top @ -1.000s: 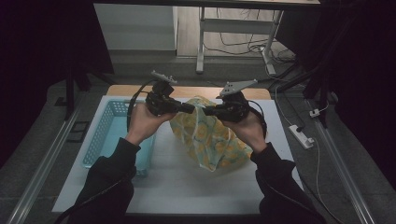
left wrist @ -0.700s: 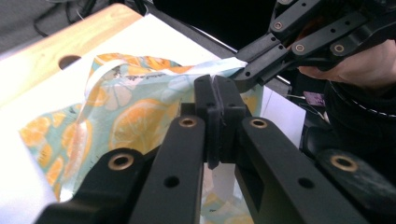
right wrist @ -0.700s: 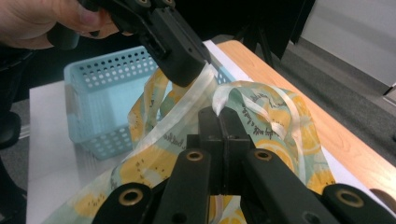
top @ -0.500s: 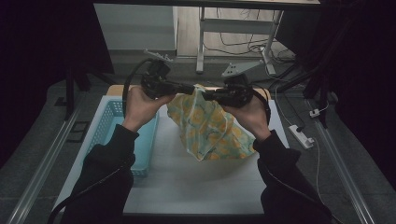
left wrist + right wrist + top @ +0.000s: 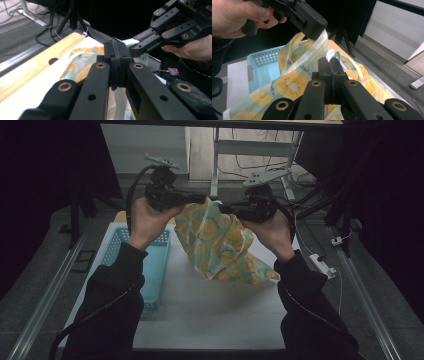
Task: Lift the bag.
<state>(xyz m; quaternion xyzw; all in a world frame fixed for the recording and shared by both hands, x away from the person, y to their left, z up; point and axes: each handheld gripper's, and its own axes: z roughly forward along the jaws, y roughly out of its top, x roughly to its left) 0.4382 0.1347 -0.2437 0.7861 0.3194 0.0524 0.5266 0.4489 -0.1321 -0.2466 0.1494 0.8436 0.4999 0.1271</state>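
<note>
Far left on the white table (image 5: 210,320), a blue basket (image 5: 150,265) beside the raised forearms. Held up over the table's middle between the two hands, a patterned cloth bag (image 5: 220,245), clear of the surface. Clamped shut on its top edge, left gripper (image 5: 200,198) and, just right of it, right gripper (image 5: 225,210), jaws pinched together on the fabric.

Both hands have risen since the earlier pictures, carrying the left hand-held gripper (image 5: 200,198) and the right hand-held gripper (image 5: 223,209) higher above the white desk (image 5: 210,320). The pale green cloth bag printed with orange fruit slices (image 5: 220,245) has come up with them. A second ago it lay bunched on the desk; now it hangs stretched from its handles.
</note>
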